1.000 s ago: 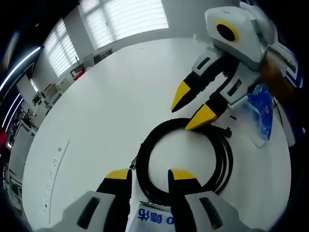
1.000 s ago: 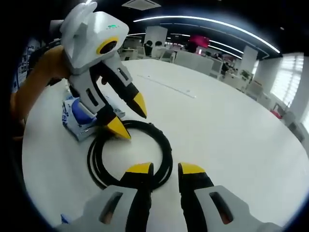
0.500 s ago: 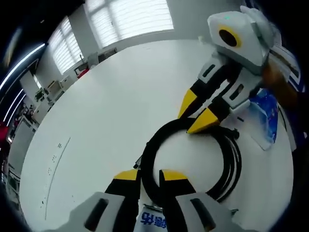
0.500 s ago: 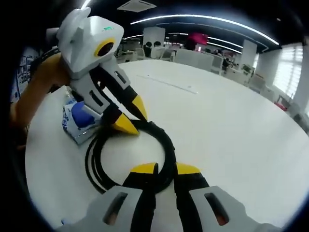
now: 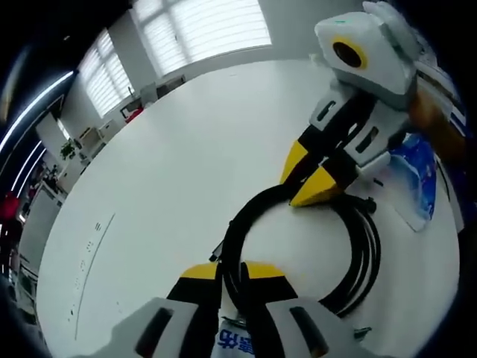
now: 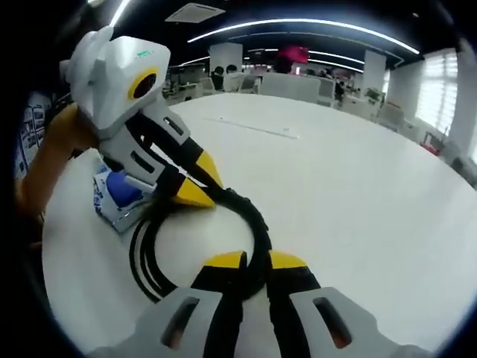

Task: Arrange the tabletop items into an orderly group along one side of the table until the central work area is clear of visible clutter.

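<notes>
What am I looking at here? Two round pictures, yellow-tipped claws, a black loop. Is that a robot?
No robot: a person holds a pair of tongs in each hand, and a camera rides on each. The left gripper view looks along the left tongs, with the right tongs opposite; the right gripper view looks along the right tongs. On the white table lies a coiled black cable. Both tongs are pinched shut on it, at opposite sides. Beside it lies a blue-and-white packet.
</notes>
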Tool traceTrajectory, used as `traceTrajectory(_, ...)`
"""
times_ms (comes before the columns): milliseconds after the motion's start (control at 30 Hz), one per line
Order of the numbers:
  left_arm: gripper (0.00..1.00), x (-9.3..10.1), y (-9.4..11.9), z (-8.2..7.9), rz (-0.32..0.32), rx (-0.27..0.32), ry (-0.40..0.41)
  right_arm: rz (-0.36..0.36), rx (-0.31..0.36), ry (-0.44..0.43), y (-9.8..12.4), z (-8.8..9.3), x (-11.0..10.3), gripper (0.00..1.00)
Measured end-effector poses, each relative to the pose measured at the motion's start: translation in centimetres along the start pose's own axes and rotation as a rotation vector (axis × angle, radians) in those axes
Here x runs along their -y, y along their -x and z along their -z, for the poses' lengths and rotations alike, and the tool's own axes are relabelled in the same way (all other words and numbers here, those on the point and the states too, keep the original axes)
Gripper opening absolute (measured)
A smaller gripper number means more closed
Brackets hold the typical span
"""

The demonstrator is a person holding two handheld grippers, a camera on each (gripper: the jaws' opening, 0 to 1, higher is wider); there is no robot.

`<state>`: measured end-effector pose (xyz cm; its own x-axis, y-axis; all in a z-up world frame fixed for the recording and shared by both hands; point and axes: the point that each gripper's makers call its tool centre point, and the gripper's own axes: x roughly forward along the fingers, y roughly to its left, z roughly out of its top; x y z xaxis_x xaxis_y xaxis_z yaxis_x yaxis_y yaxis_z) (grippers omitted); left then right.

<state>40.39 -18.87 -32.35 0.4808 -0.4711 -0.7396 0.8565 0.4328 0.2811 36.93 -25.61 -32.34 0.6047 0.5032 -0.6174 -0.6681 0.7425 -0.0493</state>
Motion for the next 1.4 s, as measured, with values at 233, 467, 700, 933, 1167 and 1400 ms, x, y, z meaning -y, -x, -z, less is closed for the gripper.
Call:
traceTrajectory(233, 0.06, 0.0, 0.0, 0.1, -0.052, 0.020, -0.016, 0.036, -0.033, 0.050, -0.1, 0.1, -0.3, 0.05)
traceTrajectory(467, 0.05, -0.4, 0.0, 0.0, -0.071, -0.002, -0.065, 0.024, -0.016, 0.000, 0.1, 0.0, 0.0, 0.04)
traceTrajectory(700, 0.06, -0.7, 0.9, -0.8, -0.059, 0.045, -0.048, 0.025, 0.010, -0.029, 0.7, -0.4, 0.2, 0.03)
traceTrajectory(933, 0.06, -1.1, 2.5, -1.8, -0.073, 0.095, -0.049, 0.038, 0.072, -0.037, 2.4, -2.3, 0.2, 0.03)
traceTrajectory(1167, 0.06, -1.5, 5.0, -3.8, -0.111, 0.139, -0.081, 0.056, 0.130, -0.007, 4.7, -4.5, -0.5, 0.03)
traceTrajectory(1400, 0.06, -1.3, 7.7, -5.2, -0.152, 0.161, -0.119, 0.075, 0.168, 0.030, 6.4, -6.4, -0.6, 0.03)
